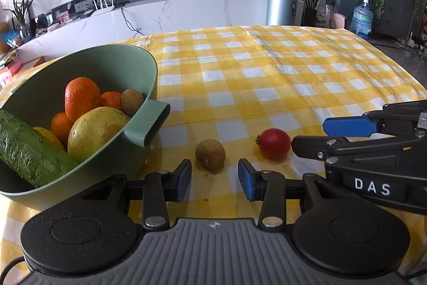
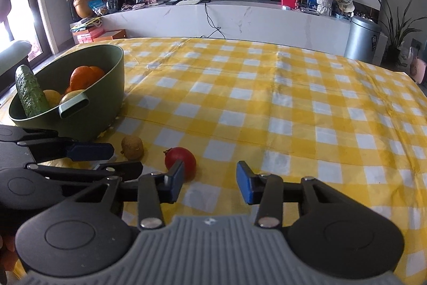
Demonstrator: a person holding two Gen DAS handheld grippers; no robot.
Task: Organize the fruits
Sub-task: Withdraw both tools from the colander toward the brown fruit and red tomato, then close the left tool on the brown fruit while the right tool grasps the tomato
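Two loose fruits ahead of two open claws

A small brown kiwi-like fruit (image 1: 210, 154) lies on the yellow checked tablecloth (image 1: 267, 76), just ahead of the left claw (image 1: 214, 175) and roughly centred on the gap between its blue pads; the pads stand apart on either side and touch nothing. A round red fruit (image 1: 274, 143) lies to the right of that claw, near the brown one but apart from it. From the right wrist view the red fruit (image 2: 180, 163) sits just beyond the left pad of the right claw (image 2: 210, 182), partly hidden by that pad, off to the left of the gap; this claw's jaws are also apart, with only cloth between them. The brown fruit (image 2: 132, 147) lies further left, by the left claw's tip. To the left of both claws stands a green bowl (image 1: 125, 63) with handles, holding oranges (image 1: 81, 96), a pale yellow-green fruit (image 1: 97, 130), another brown fruit (image 1: 132, 101) and a cucumber (image 1: 29, 148) leaning on its rim
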